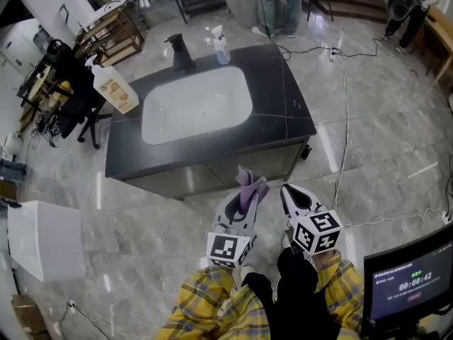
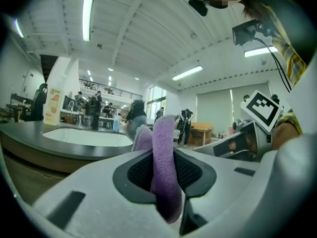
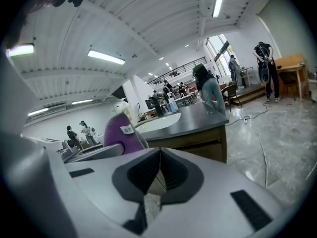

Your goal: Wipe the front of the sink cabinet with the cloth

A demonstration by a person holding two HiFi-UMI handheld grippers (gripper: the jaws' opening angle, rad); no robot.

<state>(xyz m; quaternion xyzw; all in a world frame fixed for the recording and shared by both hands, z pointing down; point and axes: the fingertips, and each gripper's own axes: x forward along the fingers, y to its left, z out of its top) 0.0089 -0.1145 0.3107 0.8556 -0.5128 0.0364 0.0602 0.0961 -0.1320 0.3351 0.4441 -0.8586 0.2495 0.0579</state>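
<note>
Left gripper [image 1: 243,202]: jaws clamped on a purple cloth [image 1: 251,185], which stands up out of the pads in a folded tuft; its lower end is hidden inside the jaws [image 2: 166,175]. Right gripper [image 1: 291,194]: just beside the left, jaws drawn together at the tips with nothing between them [image 3: 158,175]; the cloth and its white tag show off to its left [image 3: 119,130]. Sink cabinet [image 1: 205,172]: dark top, white basin [image 1: 197,105], front panel in shadow and seen steeply from above, its detail hard to make out. The cloth tip overlaps the panel's lower edge in the head view; whether it touches cannot be told. On the top: black faucet [image 1: 180,52], spray bottle [image 1: 221,46], and an orange-labelled jug [image 1: 115,89] at the left corner. Monitor [image 1: 410,282]: lower right, cut off by the frame. Yellow plaid sleeves [image 1: 205,303]: partly cut off at the bottom.
</note>
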